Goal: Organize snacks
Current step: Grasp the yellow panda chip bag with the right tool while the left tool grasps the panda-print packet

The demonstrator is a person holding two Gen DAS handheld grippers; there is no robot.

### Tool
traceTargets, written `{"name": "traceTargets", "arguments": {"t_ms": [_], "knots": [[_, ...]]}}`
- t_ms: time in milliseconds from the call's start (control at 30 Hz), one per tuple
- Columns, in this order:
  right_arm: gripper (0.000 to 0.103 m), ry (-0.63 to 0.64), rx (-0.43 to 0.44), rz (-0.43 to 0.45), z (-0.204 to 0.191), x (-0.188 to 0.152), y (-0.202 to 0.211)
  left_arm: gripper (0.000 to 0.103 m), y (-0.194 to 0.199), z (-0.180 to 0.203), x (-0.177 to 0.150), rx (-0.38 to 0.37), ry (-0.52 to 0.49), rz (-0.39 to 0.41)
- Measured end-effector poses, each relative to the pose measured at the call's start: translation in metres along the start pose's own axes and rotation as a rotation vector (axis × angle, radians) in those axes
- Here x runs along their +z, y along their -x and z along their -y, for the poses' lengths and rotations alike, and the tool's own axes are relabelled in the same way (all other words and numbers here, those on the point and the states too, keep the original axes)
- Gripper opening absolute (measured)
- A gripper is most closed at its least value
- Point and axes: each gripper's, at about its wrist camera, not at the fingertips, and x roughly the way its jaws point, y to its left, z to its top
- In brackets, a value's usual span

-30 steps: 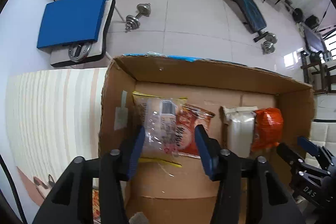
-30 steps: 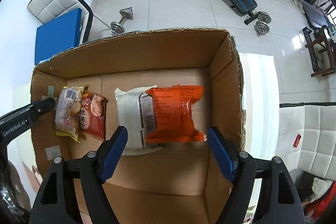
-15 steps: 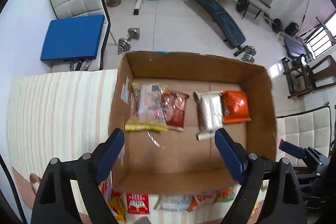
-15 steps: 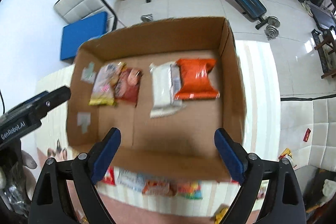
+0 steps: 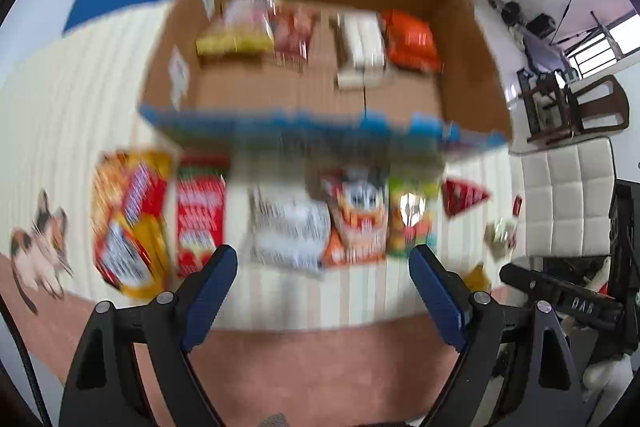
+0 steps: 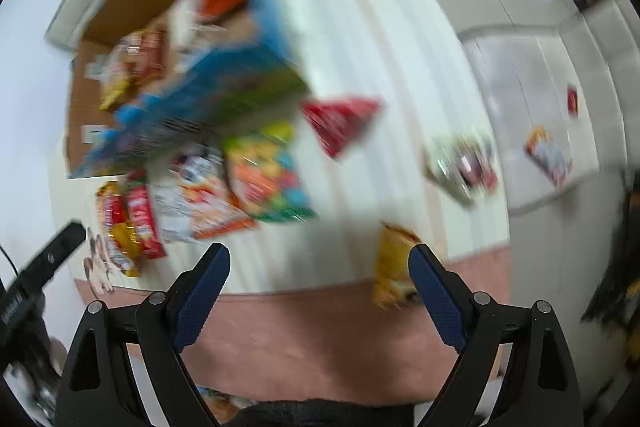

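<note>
The cardboard box (image 5: pixel 472 39) holds a yellow-edged packet (image 5: pixel 236 27), a red one (image 5: pixel 294 31), a white one (image 5: pixel 360 43) and an orange one (image 5: pixel 408 39). In front of it, loose snacks lie in a row on the striped cloth: a yellow-red bag (image 5: pixel 128 215), a white packet (image 5: pixel 288 223), an orange cartoon packet (image 5: pixel 356 219) and a green bag (image 5: pixel 410 215). My left gripper (image 5: pixel 322 253) hangs open and empty above the row's near side. My right gripper (image 6: pixel 319 250) is open and empty too, with a yellow packet (image 6: pixel 394 263) beside its right finger (image 6: pixel 436 291). Both views are blurred.
A red triangular packet (image 6: pixel 340 123) and a crumpled packet (image 6: pixel 460 163) lie on the cloth to the right of the box (image 6: pixel 120 11). Another packet (image 6: pixel 548 155) lies on the white padded seat (image 6: pixel 532 67) beyond the table edge. The pink cloth border (image 5: pixel 320 347) runs along the near edge.
Both grippers have pulled back out of the box toward the near edge, the left opening off the packets it held. The row of loose snacks has come into view.
</note>
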Motion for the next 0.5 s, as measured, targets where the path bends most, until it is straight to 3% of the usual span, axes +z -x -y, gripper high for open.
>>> {"name": "traceTargets", "arguments": {"t_ms": [133,367,433,500], "knots": [[0.093,-0.109,0.013,-0.044,0.041,-0.011,-0.032,0.088,-0.027,0.007,-0.022,-0.001,0.017,-0.055],[0.091,-0.220,0.039,-0.111,0.076,-0.020,-0.075,0.088,-0.050,0.013,-0.040,0.037,0.026,-0.088],[0.082,-0.229,0.031,-0.117,0.080,-0.022,-0.080,0.088,-0.053,0.012,-0.040,0.049,0.027,-0.090],[0.066,-0.219,0.001,-0.104,0.081,-0.024,-0.081,0.088,-0.055,0.009,-0.041,0.062,0.031,-0.093]]}}
